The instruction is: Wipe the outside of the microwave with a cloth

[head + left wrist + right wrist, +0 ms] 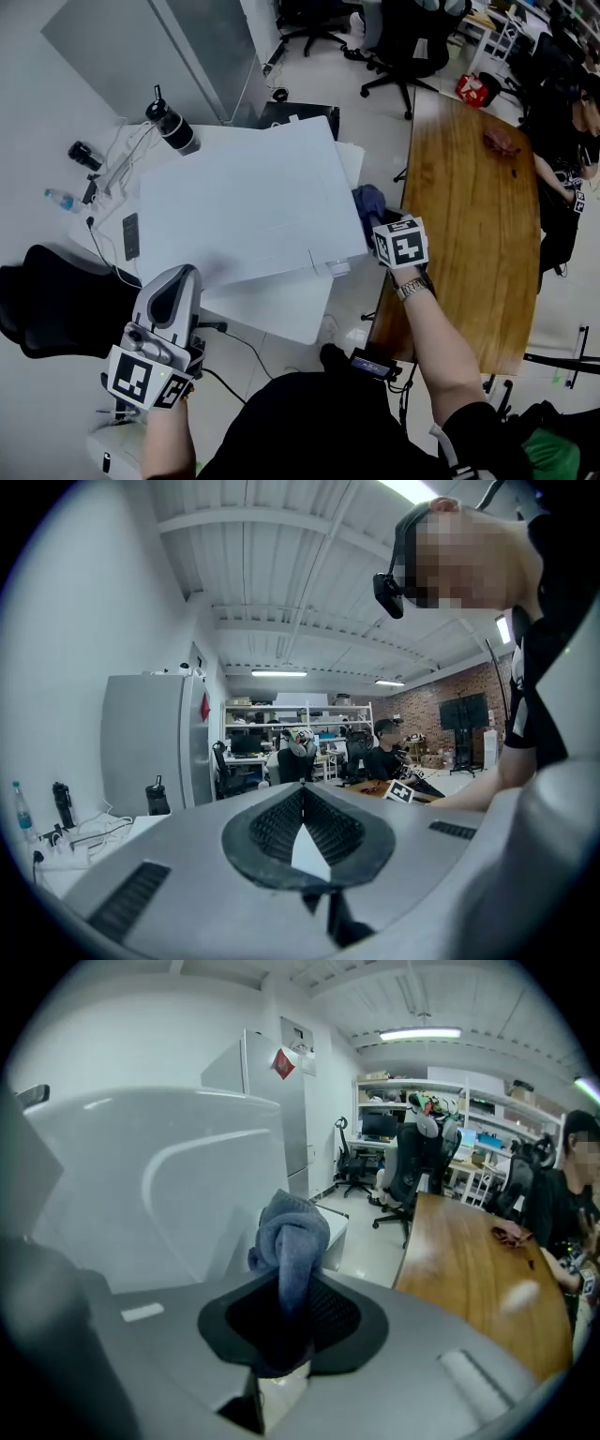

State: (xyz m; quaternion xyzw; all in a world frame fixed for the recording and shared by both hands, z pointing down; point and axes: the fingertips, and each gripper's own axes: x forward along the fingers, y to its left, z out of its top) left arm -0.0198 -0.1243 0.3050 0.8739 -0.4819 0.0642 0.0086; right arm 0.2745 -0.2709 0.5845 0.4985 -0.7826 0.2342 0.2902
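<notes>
Cloth (289, 1232) is clamped in the right gripper (281, 1312) at the microwave's (244, 197) three-o'clock side; pressed wiping strokes seem needed next. Left gripper (302, 819) is closed, empty.

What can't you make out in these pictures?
- Door and front of the microwave: head view shows only its top.
- Whether the cloth touches the microwave's side: head view, the top's edge and right tongs cover it; right gripper view, the cloth itself does.
- What the dark items near the bottle are: head view, too small.
</notes>
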